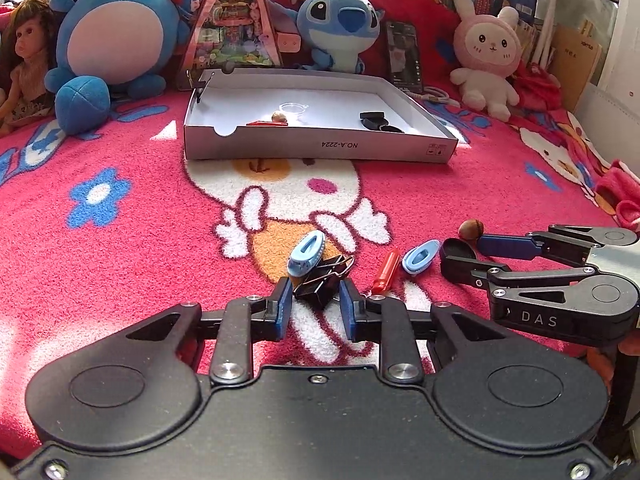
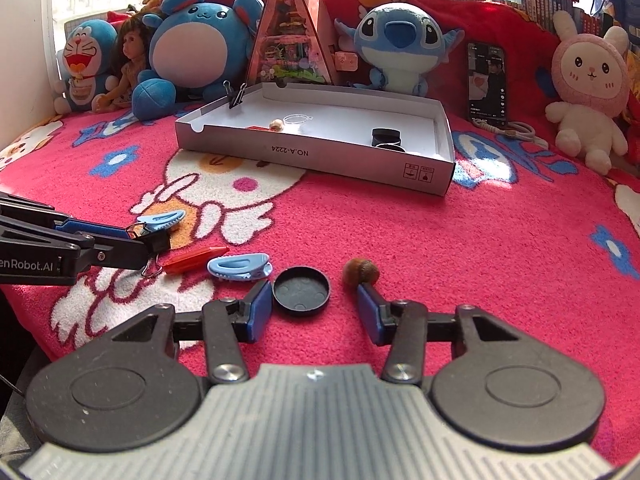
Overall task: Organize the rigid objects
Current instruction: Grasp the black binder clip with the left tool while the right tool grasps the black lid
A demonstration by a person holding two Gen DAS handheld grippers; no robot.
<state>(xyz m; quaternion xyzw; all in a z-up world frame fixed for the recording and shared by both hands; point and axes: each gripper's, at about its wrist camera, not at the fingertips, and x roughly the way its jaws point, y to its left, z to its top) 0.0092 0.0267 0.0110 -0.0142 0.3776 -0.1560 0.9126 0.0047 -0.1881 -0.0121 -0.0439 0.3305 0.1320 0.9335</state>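
My left gripper (image 1: 316,292) is shut on a black binder clip (image 1: 320,284) that lies on the pink blanket; in the right wrist view it (image 2: 152,242) reaches in from the left. A light-blue hair clip (image 1: 306,254) touches the binder clip from behind. My right gripper (image 2: 312,294) stands open around a black round lid (image 2: 301,290). The lid touches the left pad (image 2: 260,308), and the right pad (image 2: 368,312) stays apart from it. A brown acorn (image 2: 360,272) sits just beyond the right finger. A second blue clip (image 2: 240,266) and a red stick (image 2: 192,261) lie between the grippers.
A shallow white box (image 1: 320,148) stands further back. It holds black caps (image 1: 374,120), a clear ring (image 1: 292,109), a nut and a red piece, and a binder clip (image 2: 236,94) bites its corner. Plush toys, a doll and a phone (image 2: 487,84) line the back.
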